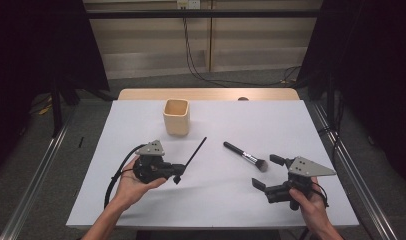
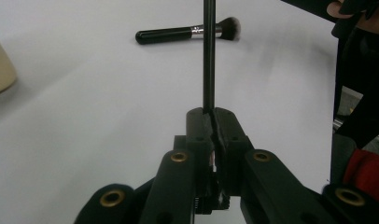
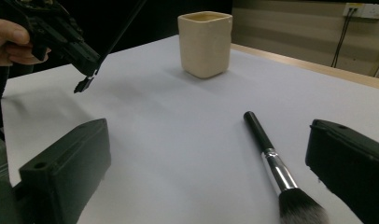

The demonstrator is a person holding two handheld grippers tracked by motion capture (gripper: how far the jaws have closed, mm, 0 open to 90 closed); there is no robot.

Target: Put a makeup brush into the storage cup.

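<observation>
My left gripper (image 1: 178, 172) is shut on the lower end of a thin black stick (image 1: 196, 152), which slants up and away toward the middle of the table. In the left gripper view the stick (image 2: 208, 56) rises straight out of the closed jaws (image 2: 211, 114). A black makeup brush (image 1: 243, 156) with a silver ferrule lies flat on the white sheet, bristles toward my right gripper (image 1: 266, 171). That gripper stands open just beside the bristles with nothing between its jaws. In the right gripper view the brush (image 3: 271, 161) lies between the two wide jaws (image 3: 211, 163).
A beige square cup (image 1: 176, 117) stands upright at the back of the white sheet (image 1: 141, 200), beyond the left gripper. The wooden table edge (image 1: 206, 94) shows behind the sheet. Metal rails run along both sides on the floor.
</observation>
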